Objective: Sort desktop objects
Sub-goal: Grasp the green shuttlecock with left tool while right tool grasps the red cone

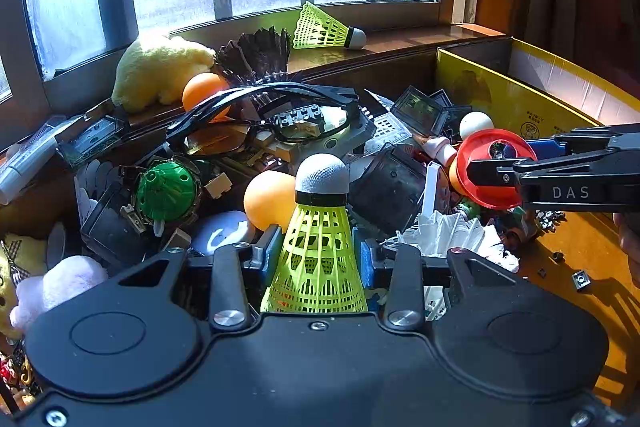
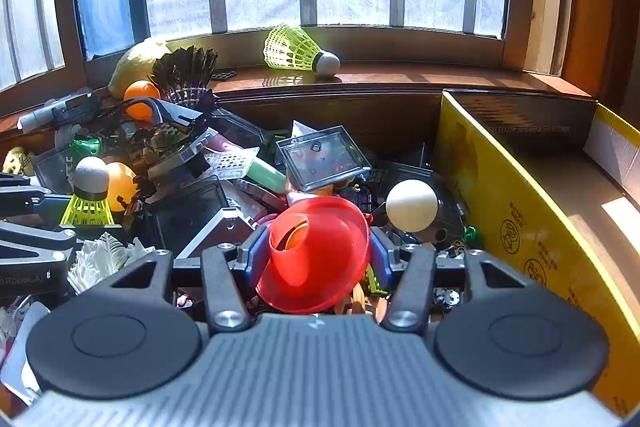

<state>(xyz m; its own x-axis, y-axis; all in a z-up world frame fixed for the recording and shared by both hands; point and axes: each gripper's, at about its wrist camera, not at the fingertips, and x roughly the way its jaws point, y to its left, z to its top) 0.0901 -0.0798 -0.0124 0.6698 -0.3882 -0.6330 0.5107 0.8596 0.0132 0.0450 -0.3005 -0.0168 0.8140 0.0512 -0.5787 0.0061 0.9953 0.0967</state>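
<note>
Occupying the right side of the desk, the yellow cardboard box stands open, presumably as the receiving bin for sorted items. Left of it, the mixed pile of cases, balls and toys fills the desk up to the window sill, where a second shuttlecock lies apart, possibly already sorted. The right gripper holds its jaws closed on the red funnel-shaped toy, clamped at its rim just above the pile. The left gripper has its jaws closed on the yellow-green shuttlecock, pinching the skirt with the cork pointing forward, so the mesh yields slightly.
</note>
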